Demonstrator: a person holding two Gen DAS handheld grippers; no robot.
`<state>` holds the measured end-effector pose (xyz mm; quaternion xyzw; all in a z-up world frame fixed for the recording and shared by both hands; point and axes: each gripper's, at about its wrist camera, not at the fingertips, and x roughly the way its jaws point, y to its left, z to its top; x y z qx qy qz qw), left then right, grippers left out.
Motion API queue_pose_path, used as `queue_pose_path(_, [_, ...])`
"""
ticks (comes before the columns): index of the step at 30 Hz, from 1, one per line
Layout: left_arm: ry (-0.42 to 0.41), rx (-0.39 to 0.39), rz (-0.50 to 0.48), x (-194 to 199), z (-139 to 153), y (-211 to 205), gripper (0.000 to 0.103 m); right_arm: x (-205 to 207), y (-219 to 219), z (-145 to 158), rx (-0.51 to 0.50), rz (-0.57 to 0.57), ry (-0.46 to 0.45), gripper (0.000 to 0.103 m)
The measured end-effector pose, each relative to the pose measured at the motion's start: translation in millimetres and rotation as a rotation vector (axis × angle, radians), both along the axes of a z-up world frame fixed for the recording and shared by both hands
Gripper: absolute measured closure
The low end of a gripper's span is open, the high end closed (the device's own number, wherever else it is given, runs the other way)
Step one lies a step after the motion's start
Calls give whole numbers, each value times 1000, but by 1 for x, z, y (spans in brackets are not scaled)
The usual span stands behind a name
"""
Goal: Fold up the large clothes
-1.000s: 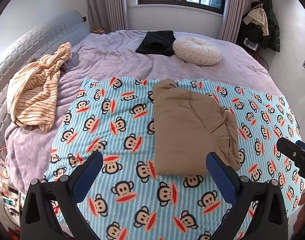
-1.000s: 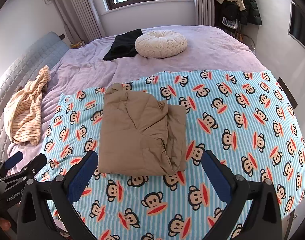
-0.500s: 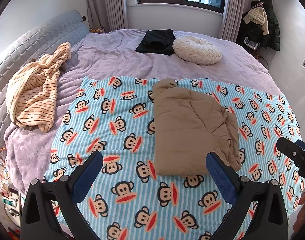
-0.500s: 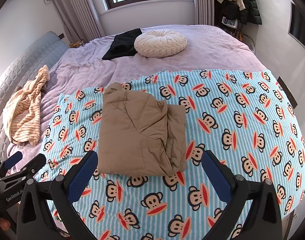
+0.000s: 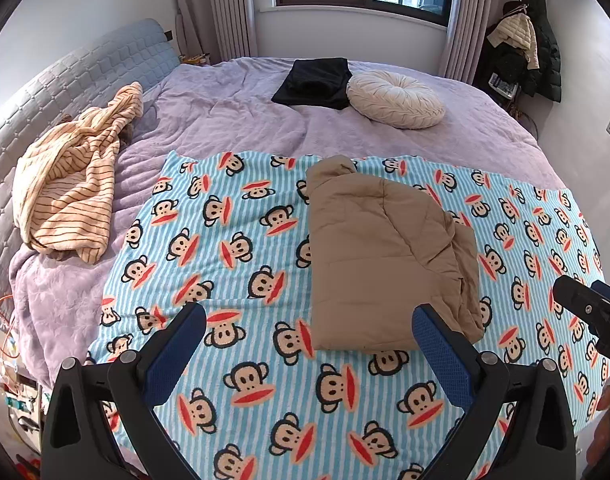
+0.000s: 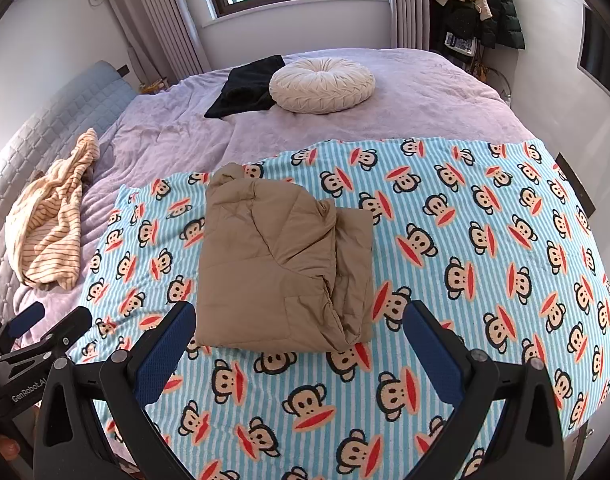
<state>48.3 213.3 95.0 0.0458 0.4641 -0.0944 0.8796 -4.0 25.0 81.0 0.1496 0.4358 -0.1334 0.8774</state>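
Observation:
A tan quilted jacket [image 5: 381,256] [image 6: 281,264] lies folded into a thick rectangle on a blue striped monkey-print blanket [image 5: 233,248] [image 6: 465,240] spread over the bed. My left gripper [image 5: 309,328] hovers open above the blanket's near edge, just in front of the jacket's lower left corner. My right gripper [image 6: 299,324] is open too, held close to the jacket's near edge. Neither touches the fabric. Each gripper shows at the side of the other's view: the right gripper [image 5: 585,308] and the left gripper [image 6: 37,332].
A striped beige garment [image 5: 73,176] [image 6: 49,224] lies crumpled by the padded headboard [image 5: 65,76]. A folded black garment [image 5: 313,82] [image 6: 245,86] and a round cream cushion [image 5: 395,98] [image 6: 321,84] sit on the purple bedcover [image 5: 233,120]. Coats [image 5: 525,40] hang in the far right corner.
Both grippers have drifted slightly; the jacket and the blanket lie as before.

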Motion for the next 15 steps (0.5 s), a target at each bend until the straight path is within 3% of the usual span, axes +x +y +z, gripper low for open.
queue_pose_path(15, [1, -1, 0, 0, 0, 1, 0, 1, -1, 0, 0, 2, 1, 0])
